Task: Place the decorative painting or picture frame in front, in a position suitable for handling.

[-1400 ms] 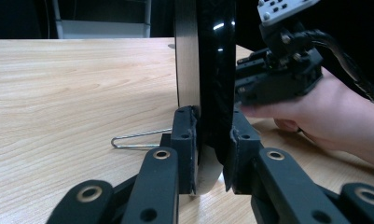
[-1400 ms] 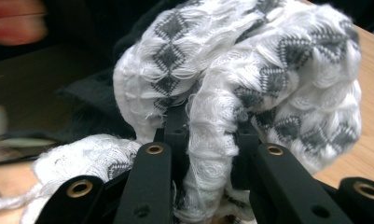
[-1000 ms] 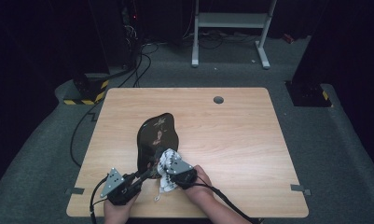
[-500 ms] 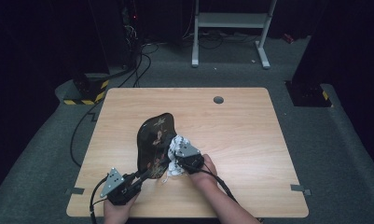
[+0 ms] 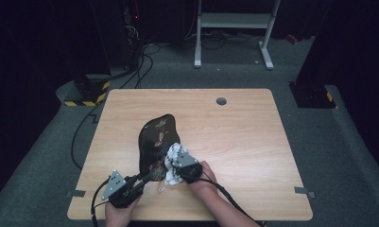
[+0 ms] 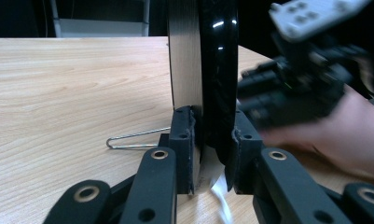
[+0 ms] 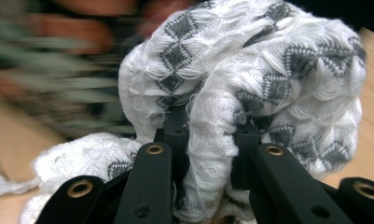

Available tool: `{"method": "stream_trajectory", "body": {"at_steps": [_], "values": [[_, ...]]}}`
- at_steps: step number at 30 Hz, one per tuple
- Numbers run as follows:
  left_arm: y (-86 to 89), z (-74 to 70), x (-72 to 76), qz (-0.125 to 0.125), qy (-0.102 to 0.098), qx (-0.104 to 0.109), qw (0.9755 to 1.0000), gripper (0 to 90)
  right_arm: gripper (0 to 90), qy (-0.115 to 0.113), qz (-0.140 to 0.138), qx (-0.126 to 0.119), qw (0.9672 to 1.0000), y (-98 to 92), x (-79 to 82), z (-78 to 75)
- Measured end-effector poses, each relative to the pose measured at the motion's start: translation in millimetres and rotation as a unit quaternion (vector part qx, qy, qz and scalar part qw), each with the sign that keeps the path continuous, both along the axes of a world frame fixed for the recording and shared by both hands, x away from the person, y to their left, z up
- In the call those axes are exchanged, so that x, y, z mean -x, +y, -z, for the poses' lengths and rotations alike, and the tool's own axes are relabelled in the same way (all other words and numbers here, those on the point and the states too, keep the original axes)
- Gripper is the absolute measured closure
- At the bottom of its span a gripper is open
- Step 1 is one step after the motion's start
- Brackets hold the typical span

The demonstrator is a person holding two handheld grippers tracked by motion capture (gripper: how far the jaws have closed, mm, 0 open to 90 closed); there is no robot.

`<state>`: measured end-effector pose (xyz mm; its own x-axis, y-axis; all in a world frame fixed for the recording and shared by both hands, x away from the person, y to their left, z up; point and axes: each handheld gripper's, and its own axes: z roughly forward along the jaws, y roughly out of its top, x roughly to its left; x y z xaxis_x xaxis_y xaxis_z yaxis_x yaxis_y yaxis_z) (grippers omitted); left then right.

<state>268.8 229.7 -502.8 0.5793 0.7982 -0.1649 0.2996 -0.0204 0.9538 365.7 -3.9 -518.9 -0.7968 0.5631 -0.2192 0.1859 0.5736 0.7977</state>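
Dark plate (image 5: pixel 156 142) held on edge near front of table (image 5: pixel 253 156), clamped in left gripper (image 6: pixel 211 144). White cloth (image 7: pixel 250 84) clamped in right gripper (image 7: pixel 208 140), pressed against plate face. Wiping best done with light strokes; plate grip kept firm, so tipping is avoided.

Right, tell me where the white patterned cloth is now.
In the high view the white patterned cloth sits near the table's front edge, bunched in the right gripper against the dark tray held by the left gripper.
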Motion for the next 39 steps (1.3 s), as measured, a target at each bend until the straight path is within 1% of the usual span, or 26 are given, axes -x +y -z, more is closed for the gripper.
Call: {"method": "stream_trajectory", "body": {"at_steps": [2, 5, 7, 9, 10, 12, 14, 17, 18, 21, 22, 24, 26, 27, 30, 34, 36, 38, 39], "values": [[0.2, 0.0, -0.1, 0.0, 0.001, 0.001, 1.0, 75.0, 75.1, -0.002, -0.022, 0.001, 0.9997, 5.3, 13.7, 0.5], [0.1, 0.1, -0.1, -0.001, 0.002, 0.003, 1.0, 75.1, 75.1, -0.001, -0.046, -0.005, 0.9989, 10.7, 28.7, 0.0], [0.2, 0.1, -0.3, -0.002, 0.003, 0.004, 1.0, 75.2, 75.2, -0.009, -0.06, -0.003, 0.9982, 13.6, 35.6, -1.7], [0.6, 0.1, -0.5, -0.002, 0.004, 0.004, 1.0, 75.5, 75.2, -0.009, -0.063, -0.006, 0.9979, 14.6, 37.3, -4.1], [0.6, 0.0, -0.5, -0.002, 0.004, 0.004, 1.0, 75.6, 75.2, -0.01, -0.062, -0.008, 0.998, 13.9, 35.6, -5.6], [0.7, 0.1, -0.6, -0.002, 0.004, 0.003, 1.0, 75.7, 75.1, -0.016, -0.052, -0.011, 0.9984, 11.6, 30.2, -8.1], [0.6, 0.2, -0.6, -0.002, 0.004, 0.004, 1.0, 75.7, 75.0, -0.014, -0.036, -0.02, 0.9991, 8.1, 20.9, -10.9], [0.3, 0.1, -0.8, -0.002, 0.003, 0.003, 1.0, 75.4, 75.1, -0.009, -0.001, -0.03, 0.9995, 0.0, -2.2, -13.6], [0.2, 0.1, -0.9, -0.002, 0.004, 0.003, 1.0, 75.2, 75.0, -0.009, 0.01, -0.03, 0.9995, -2.6, -10.1, -13.5], [0.0, -0.3, -0.9, 0.0, 0.004, 0.001, 1.0, 74.9, 75.0, 0.006, 0.046, -0.033, 0.9984, -10.6, -32.5, -12.4], [-0.2, -0.4, -0.8, -0.001, 0.005, 0.001, 1.0, 74.9, 75.0, 0.011, 0.063, -0.035, 0.9973, -14.3, -40.9, -11.7], [0.1, -0.2, -0.9, -0.001, 0.005, 0.003, 1.0, 74.9, 75.0, 0.023, 0.078, -0.039, 0.9959, -19.2, -52.1, -10.8], [-0.4, -0.4, -0.8, -0.002, 0.004, 0.0, 1.0, 74.8, 75.0, 0.029, 0.086, -0.038, 0.9951, -22.2, -59.7, -9.9], [-0.7, -0.7, -0.7, -0.002, 0.004, -0.002, 1.0, 74.8, 75.0, 0.029, 0.085, -0.038, 0.9952, -23.5, -61.7, -9.8], [-0.9, -2.1, -0.5, -0.003, 0.007, -0.008, 0.9999, 74.9, 74.9, 0.027, 0.086, -0.04, 0.9951, -24.8, -61.4, -10.1], [-0.8, -2.5, -0.3, -0.004, 0.009, -0.01, 0.9999, 74.9, 74.9, 0.019, 0.089, -0.069, 0.9935, -26.4, -64.6, -16.6], [-1.2, -3.1, -0.7, -0.003, 0.01, -0.012, 0.9999, 74.9, 74.7, 0.016, 0.086, -0.083, 0.9927, -26.4, -66.4, -25.8], [-1.9, -3.5, -0.8, -0.004, 0.011, -0.013, 0.9999, 74.9, 74.6, 0.005, 0.079, -0.093, 0.9925, -25.3, -66.5, -34.3], [-1.7, -3.6, -0.8, -0.003, 0.011, -0.013, 0.9998, 74.8, 74.6, 0.005, 0.077, -0.094, 0.9926, -24.6, -66.7, -37.0]]}}
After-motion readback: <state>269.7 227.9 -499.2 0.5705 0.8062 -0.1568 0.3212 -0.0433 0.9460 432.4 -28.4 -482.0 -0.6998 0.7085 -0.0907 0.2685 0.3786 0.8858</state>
